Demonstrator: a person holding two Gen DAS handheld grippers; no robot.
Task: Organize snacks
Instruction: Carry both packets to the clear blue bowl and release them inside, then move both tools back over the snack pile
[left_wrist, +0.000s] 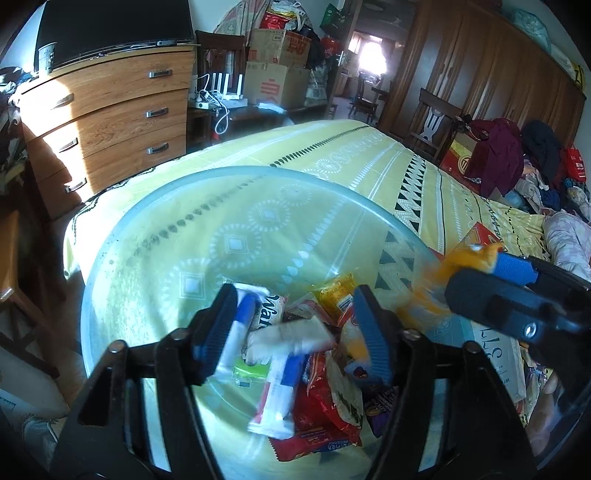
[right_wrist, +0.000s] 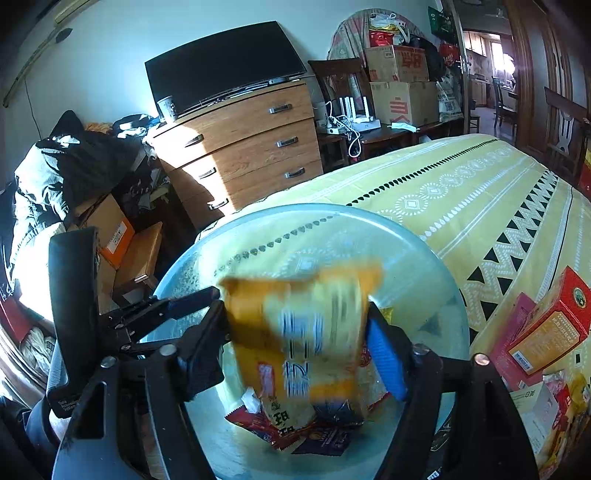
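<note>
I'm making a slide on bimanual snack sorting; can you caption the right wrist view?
Right gripper holds a blurred yellow snack packet above the clear bowl of snacks on the yellow bedspread.

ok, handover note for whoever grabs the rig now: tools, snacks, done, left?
Right tool: shut on the orange snack packet, held above the clear bowl; the packet is motion-blurred.
Left tool: open, empty, over the bowl's near side.
Bowl sits on the yellow bedspread and already holds several packets: a white and blue wrapper, red packets, and a small yellow one.
Done: those are in the bowl.
Left: release the orange packet into the bowl, then likely deal with the red box and the loose items beside it on the bed, right of the bowl.
</note>
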